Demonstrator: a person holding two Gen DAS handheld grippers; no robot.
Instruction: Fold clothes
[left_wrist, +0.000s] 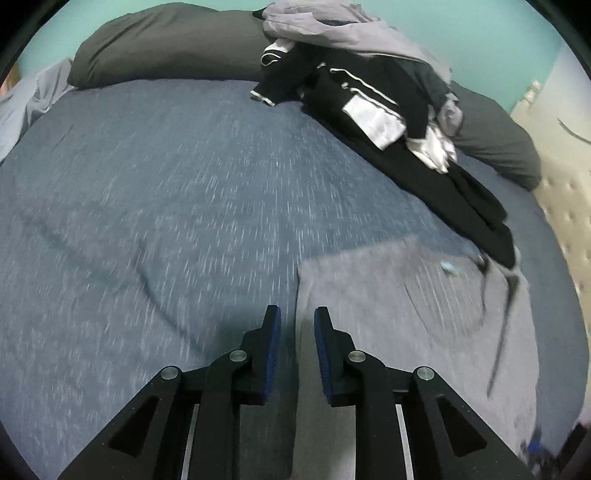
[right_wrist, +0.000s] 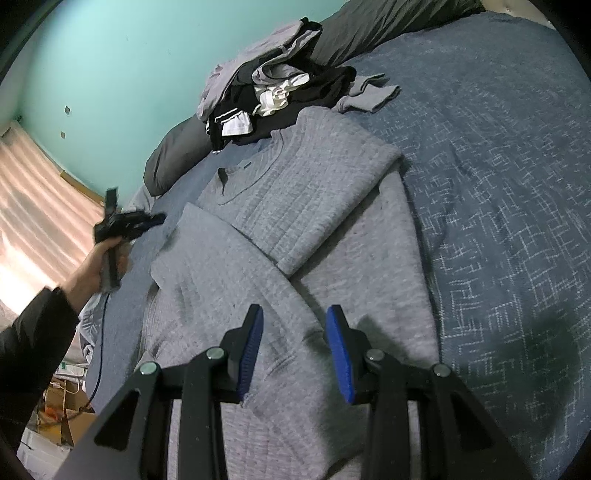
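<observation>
While sweater: grey sweater (right_wrist: 295, 206) lies flat on the bed (right_wrist: 498, 184), both sleeves folded across its chest.
Left to do: body fold; unsorted pile (right_wrist: 280, 88) beyond.
Right gripper (right_wrist: 294, 354): spread, empty, over hem.
Left gripper (left_wrist: 297, 350): slightly parted, empty.

Motion blur smears the bedspread (left_wrist: 166, 221) and grey sweater (left_wrist: 406, 314); the sweater's hem is cut off below.

A grey sweater (right_wrist: 295, 229) lies partly folded on the bed (right_wrist: 498, 184), with the right gripper (right_wrist: 295, 332) standing open above its lower part.
</observation>
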